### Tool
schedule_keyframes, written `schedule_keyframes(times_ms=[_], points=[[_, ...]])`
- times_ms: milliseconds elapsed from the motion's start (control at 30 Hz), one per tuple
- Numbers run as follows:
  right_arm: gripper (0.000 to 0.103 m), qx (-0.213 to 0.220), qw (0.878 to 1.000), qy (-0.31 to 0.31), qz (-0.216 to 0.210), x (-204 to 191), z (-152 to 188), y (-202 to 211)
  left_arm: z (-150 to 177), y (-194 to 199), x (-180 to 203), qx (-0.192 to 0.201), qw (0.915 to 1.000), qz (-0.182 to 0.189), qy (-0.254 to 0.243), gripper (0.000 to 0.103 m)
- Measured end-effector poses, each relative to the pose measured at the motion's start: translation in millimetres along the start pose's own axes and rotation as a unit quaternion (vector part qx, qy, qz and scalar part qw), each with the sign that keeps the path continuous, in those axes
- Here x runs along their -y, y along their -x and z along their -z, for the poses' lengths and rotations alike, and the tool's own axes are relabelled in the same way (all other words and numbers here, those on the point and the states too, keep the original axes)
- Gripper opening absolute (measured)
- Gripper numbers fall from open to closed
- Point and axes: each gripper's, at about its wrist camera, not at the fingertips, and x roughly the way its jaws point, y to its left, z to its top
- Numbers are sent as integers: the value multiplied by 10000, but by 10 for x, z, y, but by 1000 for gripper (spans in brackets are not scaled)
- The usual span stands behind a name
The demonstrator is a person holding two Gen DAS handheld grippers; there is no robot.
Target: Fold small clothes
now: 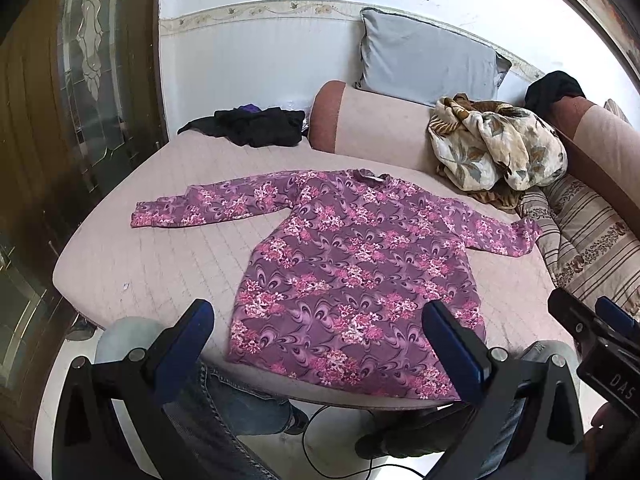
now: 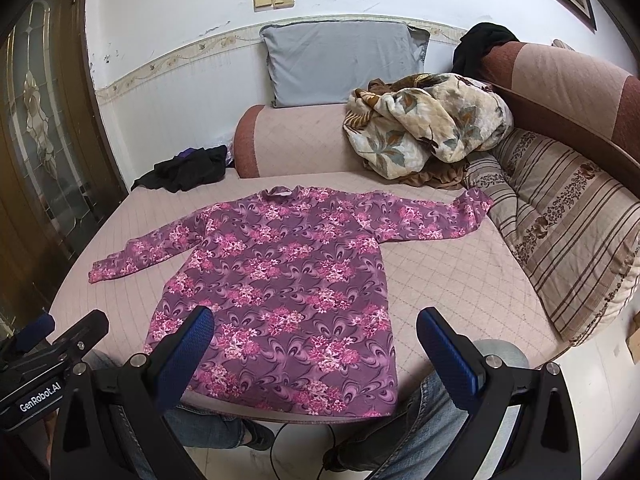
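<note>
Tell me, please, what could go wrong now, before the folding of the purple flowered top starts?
1. The hem of the purple flowered top lies at the front edge of the mattress, so a pull toward the person could drag it off.
2. The right sleeve ends beside the striped pillow; the right gripper may catch the pillow too.
3. Both the right gripper and the left gripper are open above the cloth; a shallow pinch may slip.

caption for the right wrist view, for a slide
Open right gripper hovers over a purple floral long-sleeved top spread flat on a quilted sofa bed, sleeves out, unfolded.
</note>
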Motion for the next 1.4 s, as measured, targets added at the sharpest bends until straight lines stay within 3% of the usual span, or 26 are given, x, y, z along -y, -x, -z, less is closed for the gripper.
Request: schedule_keyframes(times_ms=[567,700,767,867,967,1133,1200,1300,1333,1400], points=[[103,43,9999,106,-36,-108,-79,-51,10,-67,-62,-37,10000,-11,18,103],[103,135,9993,213,-259,-197,-157,-127,-72,-371,-336,-323,9984,132,450,103],[103,67,9983,356,-451,-303,-178,-284,-129,-674,-518,-766,9947,114,682,103],[103,-187,9950,435,-876,-462,-234,-546,-123,-1077,-886,-1195,9830,164,1381,103],[103,-222,9912,666,-1121,-697,-343,-754,-168,-1335,-1246,-1282,9747,33,1830,103],[99,-409,9820,897,-1609,-1096,-556,-1251,-365,-1745,-2002,-1235,9489,252,2894,103],[94,-570,9817,903,-1575,-1229,-622,-1512,-467,-2019,-2308,-1397,9327,241,3316,103],[87,-893,9766,794,-1787,-1417,-728,-1935,-593,-2422,-2797,-1768,8964,191,4060,100],[86,-940,9754,770,-1839,-1468,-754,-2017,-643,-2509,-2945,-1697,8865,157,4301,100],[86,-1108,9671,833,-2133,-1681,-823,-2242,-752,-2633,-3164,-1502,8780,-251,4538,100]])
